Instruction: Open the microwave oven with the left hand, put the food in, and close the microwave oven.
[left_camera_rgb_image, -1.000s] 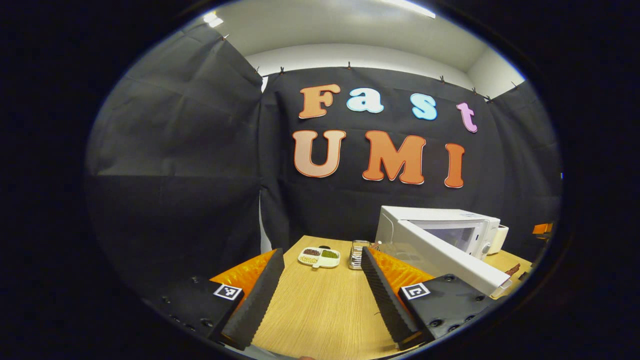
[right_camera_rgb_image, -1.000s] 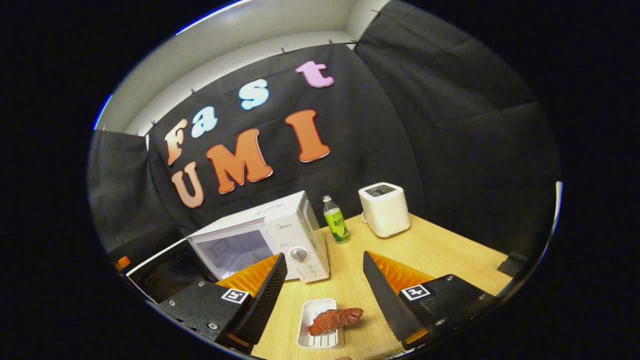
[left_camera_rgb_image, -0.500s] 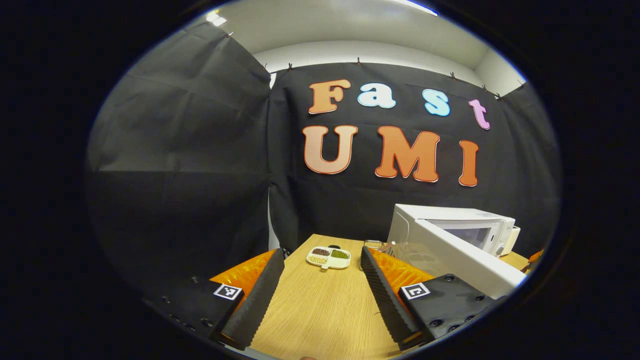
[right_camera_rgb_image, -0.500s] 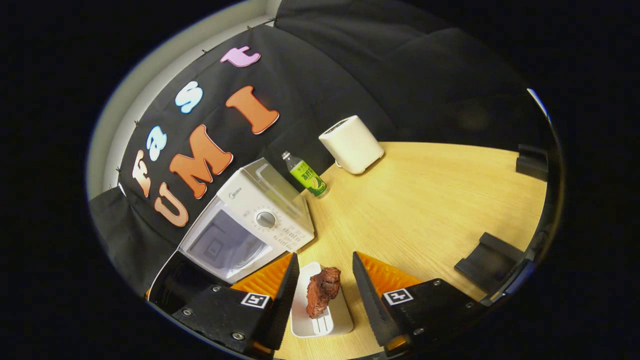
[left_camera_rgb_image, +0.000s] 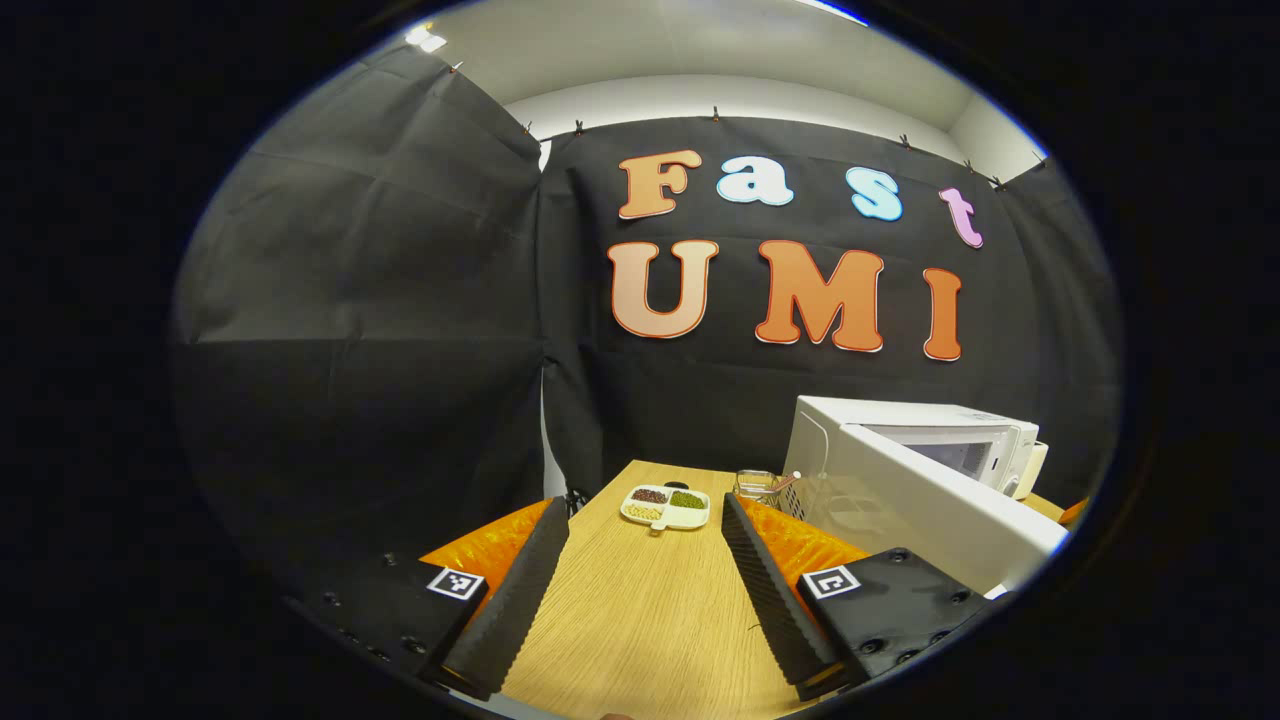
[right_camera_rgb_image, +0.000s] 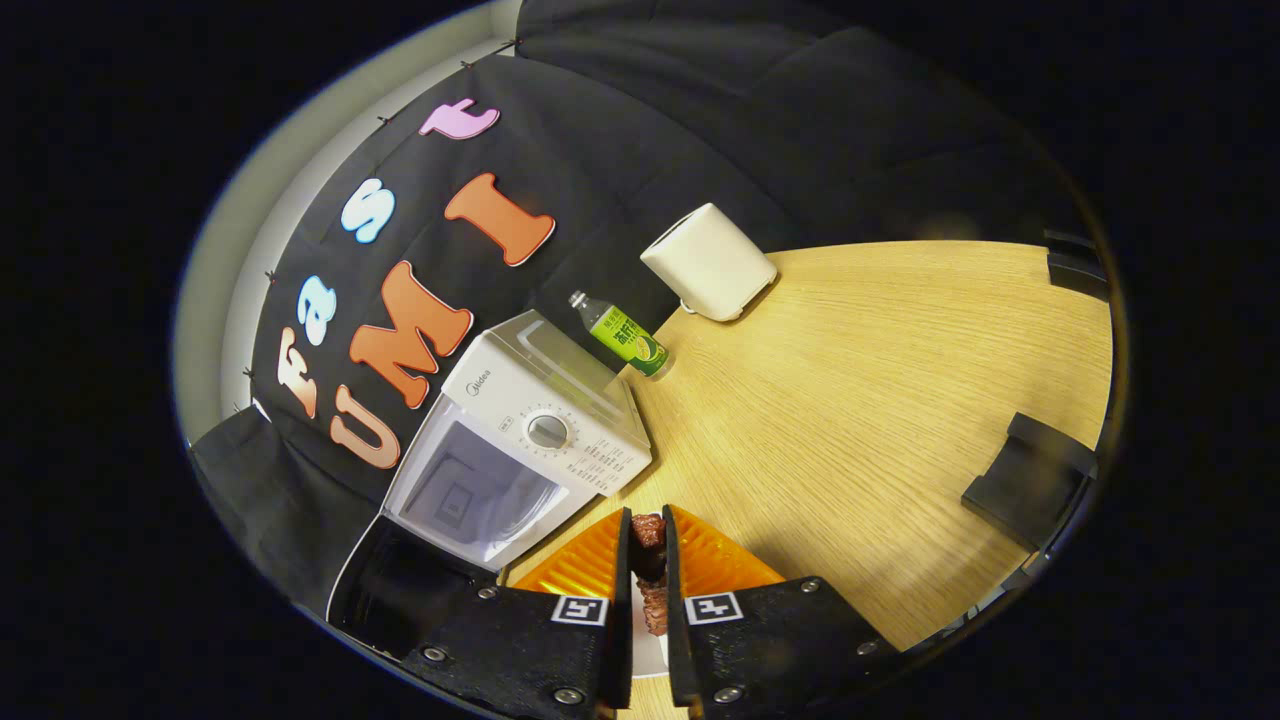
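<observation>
A pale wood-grain surface runs up to black cloth walls on every side of the booth. In the right gripper view, the right tool has its ribbed black fingers drawn narrow, one on each side of a reddish-brown piece of food that sits over a white tray; the fingers appear to press the food, though the contact itself is hard to make out. Just beyond stands the white microwave oven, its door swung wide toward the camera and the pale cavity exposed. Past it a green-labelled bottle stands upright beside a rounded cream toaster. Broad bare wood stretches to the right, with black blocks at the far edge.

In the left gripper view, the left tool is spread wide and empty over open wood, its fingers backed in orange. Ahead lie a white divided dish of small dark, green and pale heaps and a clear glass container. The oven's open door juts along that tool's right side, close by its right finger.
</observation>
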